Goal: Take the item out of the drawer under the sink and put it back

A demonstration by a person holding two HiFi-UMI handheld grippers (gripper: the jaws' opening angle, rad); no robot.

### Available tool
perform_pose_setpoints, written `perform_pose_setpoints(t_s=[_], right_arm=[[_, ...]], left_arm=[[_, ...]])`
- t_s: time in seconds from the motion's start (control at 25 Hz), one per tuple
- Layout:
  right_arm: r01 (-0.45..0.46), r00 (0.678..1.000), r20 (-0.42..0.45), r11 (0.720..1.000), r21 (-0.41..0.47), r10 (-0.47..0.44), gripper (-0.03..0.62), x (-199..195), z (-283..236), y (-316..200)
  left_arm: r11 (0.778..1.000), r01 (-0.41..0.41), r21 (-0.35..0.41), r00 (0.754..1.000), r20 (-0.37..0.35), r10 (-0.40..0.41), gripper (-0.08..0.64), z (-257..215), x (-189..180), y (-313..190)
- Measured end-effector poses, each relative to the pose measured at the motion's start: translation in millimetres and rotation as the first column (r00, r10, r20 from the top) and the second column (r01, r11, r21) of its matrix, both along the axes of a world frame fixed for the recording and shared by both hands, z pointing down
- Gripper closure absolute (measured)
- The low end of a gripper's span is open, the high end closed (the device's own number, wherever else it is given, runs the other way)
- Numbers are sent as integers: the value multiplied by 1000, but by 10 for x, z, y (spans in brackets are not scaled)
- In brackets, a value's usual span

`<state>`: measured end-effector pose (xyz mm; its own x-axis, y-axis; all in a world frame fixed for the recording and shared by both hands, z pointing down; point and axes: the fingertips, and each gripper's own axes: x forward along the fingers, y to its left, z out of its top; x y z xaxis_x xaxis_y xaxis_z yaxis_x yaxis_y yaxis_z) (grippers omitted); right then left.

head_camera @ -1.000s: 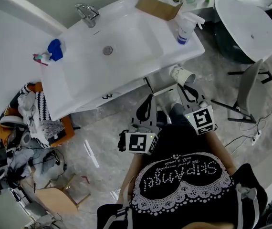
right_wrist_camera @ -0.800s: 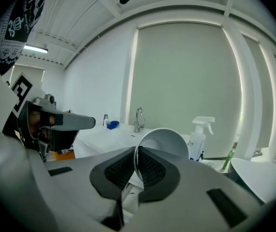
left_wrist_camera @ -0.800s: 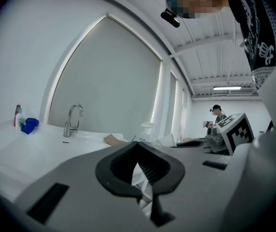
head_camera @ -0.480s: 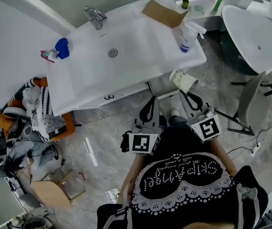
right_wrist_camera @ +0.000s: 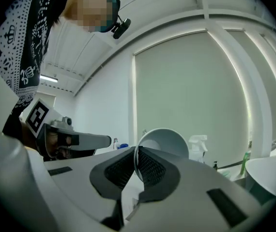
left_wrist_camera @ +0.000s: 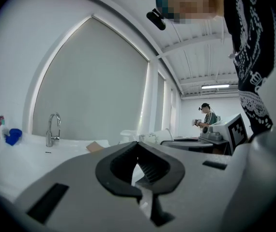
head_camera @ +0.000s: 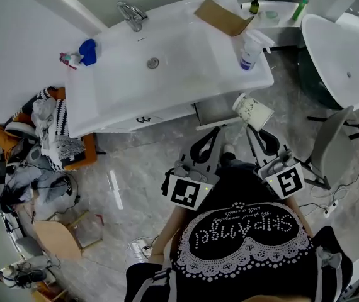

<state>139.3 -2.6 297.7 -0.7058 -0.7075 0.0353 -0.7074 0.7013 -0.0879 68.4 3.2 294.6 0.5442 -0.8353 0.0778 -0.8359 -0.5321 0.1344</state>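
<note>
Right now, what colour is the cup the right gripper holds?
White cup, faint dark speckles; best in head view.

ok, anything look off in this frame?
The paper cup is tipped almost on its side, pinched by its rim alone in the right gripper. The drawer under the sink looks pulled out a little. A flat piece of cardboard lies on the sink top's far corner. Nothing looks spilled or broken.

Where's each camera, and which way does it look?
Head view: on the person's head, facing down at the sink, shirt, left gripper and right gripper.
Left gripper view: on that gripper, facing along its shut jaws toward the faucet; shirt shows.
Right gripper view: on that gripper, facing along jaws pinching the paper cup; shirt shows.
Shared: head and right gripper views show that cup.
</note>
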Motion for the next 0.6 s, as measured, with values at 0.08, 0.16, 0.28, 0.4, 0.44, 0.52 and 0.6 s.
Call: perform_pose_setpoints(t_s=[0.08, 0.16, 0.28, 0.4, 0.44, 0.52, 0.6], right_arm=[[8, 1000, -5, 1000, -5, -8, 568, 76, -4, 51], [24, 1000, -12, 1000, -7, -25, 568, 130, 23, 90], [41, 999, -22, 999, -12, -42, 568, 199, 73, 106], [49, 998, -28, 999, -12, -49, 568, 259, 98, 110], [50, 998, -32, 999, -10, -51, 568, 271, 108, 111], [49, 998, -36, 999, -6, -49, 568, 289, 125, 112], [43, 998, -35, 999, -4, -43, 568, 313, 134, 102]], left_arm=[[999, -23, -30, 1000, 19, 24, 555, 84, 138, 63], [998, -33, -46, 999, 38, 35, 555, 170, 262, 106], [997, -34, -68, 998, 49, 37, 555, 332, 402, 135], [995, -55, -79, 998, 35, 57, 555, 412, 518, 150], [995, -58, -76, 998, 27, 61, 555, 410, 538, 145], [995, -61, -74, 998, 17, 62, 555, 411, 560, 131], [995, -67, -79, 997, 17, 69, 555, 427, 588, 120]])
